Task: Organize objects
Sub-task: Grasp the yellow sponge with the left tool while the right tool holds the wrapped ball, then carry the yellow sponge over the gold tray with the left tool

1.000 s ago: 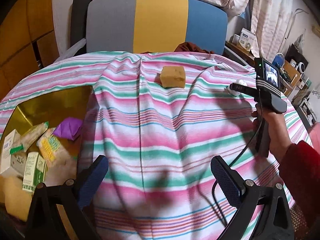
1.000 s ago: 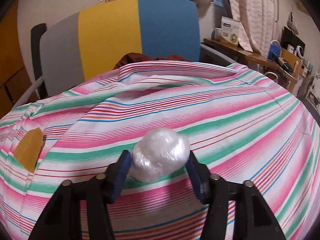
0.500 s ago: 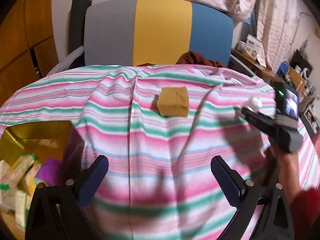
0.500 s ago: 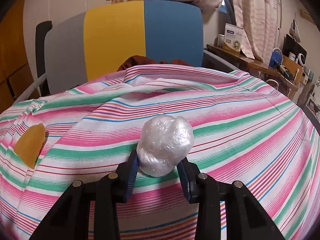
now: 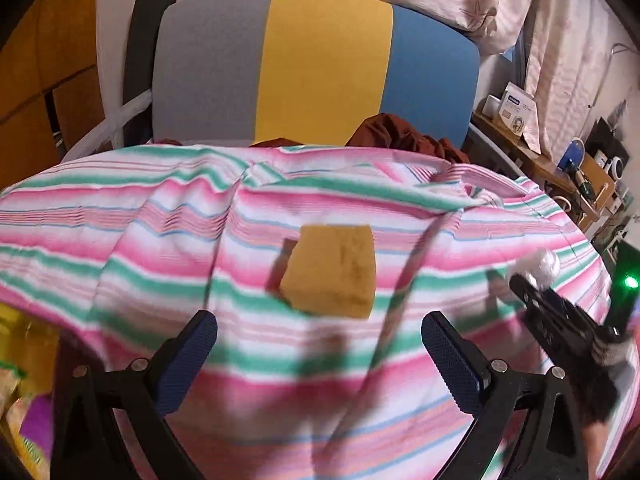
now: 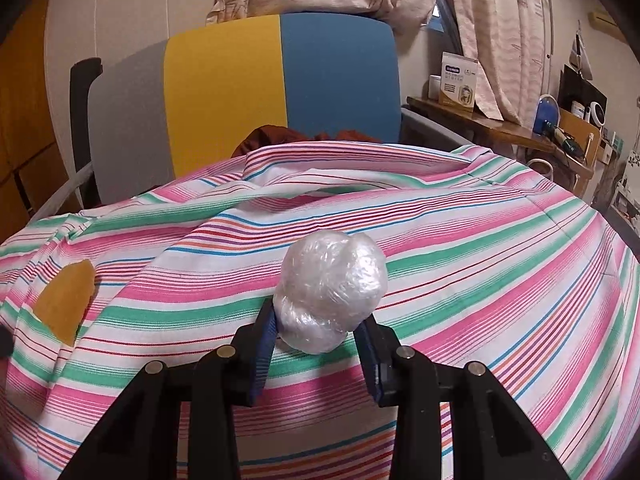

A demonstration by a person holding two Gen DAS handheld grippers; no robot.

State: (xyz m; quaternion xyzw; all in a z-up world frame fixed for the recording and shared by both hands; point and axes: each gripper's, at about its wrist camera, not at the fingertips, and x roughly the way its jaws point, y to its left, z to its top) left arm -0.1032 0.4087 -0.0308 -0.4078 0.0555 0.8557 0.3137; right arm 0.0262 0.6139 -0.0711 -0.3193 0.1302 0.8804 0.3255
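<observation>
My right gripper (image 6: 318,332) is shut on a crumpled ball of clear plastic wrap (image 6: 332,290) and holds it just above the striped cloth (image 6: 480,264). The ball also shows in the left wrist view (image 5: 538,266), at the tip of the right gripper (image 5: 528,280). A yellow sponge block (image 5: 332,276) lies on the cloth right ahead of my left gripper (image 5: 320,344), which is open and empty. The sponge also shows at the far left of the right wrist view (image 6: 64,304).
A gold box with packets and a purple item (image 5: 24,420) sits at the lower left. A grey, yellow and blue chair back (image 5: 312,68) stands behind the cloth. A cluttered wooden shelf (image 6: 520,128) is at the right.
My left gripper has moved forward and to the right, so the sponge is now close between its fingers and the box has slid out of view. My right gripper has closed tighter on the ball and lifted it slightly.
</observation>
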